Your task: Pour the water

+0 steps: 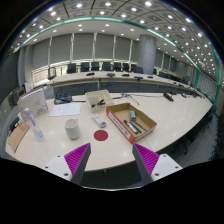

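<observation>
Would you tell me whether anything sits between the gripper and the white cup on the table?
Nothing visible does. The gripper is open, and bare table lies between its fingers and the white cup. The red coaster and cardboard box sit off to the side.

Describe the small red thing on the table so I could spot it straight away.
Start at the big pale table ahead of the open tongs. Near its middle stands a white cup, with an open cardboard box to its right. The red disc lies flat between them, just ahead of the tongs: the only red, flat, round thing there.
</observation>
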The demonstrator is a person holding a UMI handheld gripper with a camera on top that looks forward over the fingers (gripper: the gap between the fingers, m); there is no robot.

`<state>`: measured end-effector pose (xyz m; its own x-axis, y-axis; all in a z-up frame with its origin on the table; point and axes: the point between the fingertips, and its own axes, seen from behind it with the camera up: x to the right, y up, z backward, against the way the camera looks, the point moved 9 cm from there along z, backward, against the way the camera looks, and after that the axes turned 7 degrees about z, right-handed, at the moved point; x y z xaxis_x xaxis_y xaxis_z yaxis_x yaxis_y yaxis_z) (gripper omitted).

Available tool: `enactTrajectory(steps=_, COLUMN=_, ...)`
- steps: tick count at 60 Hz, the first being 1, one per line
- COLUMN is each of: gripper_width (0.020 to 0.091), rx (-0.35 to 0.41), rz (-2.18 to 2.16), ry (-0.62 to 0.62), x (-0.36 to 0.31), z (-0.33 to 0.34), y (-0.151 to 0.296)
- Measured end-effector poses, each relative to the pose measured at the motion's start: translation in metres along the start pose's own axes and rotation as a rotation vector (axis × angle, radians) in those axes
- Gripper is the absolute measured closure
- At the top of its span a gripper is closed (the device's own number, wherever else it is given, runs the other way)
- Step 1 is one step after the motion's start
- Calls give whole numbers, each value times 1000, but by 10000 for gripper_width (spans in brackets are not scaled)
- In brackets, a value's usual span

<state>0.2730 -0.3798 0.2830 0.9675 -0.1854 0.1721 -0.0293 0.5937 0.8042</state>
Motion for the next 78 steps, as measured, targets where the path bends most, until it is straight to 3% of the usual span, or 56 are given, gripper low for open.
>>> enactTrajectory(steps=14, gripper_width=244, rx=12, rz=43, ry=90, x=-70, z=-8, y=-3)
enactTrajectory(steps=32, gripper_width=240, rx=45, rz=131, ry=299, x=-245, z=-30, y=-10)
enactTrajectory(steps=49, gripper_width=242, rx=183, rz=135, ry=378, x=-413, z=-103, y=15)
enactTrajectory(steps=58, gripper_width=250, rx=261, rz=109, ry=317, x=-460, z=-155, y=40)
enactTrajectory(steps=64, gripper_width=354, rx=285, rz=85, ry=273, x=-476, z=-187, y=49)
enactTrajectory(steps=71, gripper_width=568, rx=301, rz=118, ry=199, x=-482, z=-213, y=49)
enactTrajectory(steps=78, gripper_width=637, rx=333, rz=89, ry=221, x=-484, z=-215, y=51)
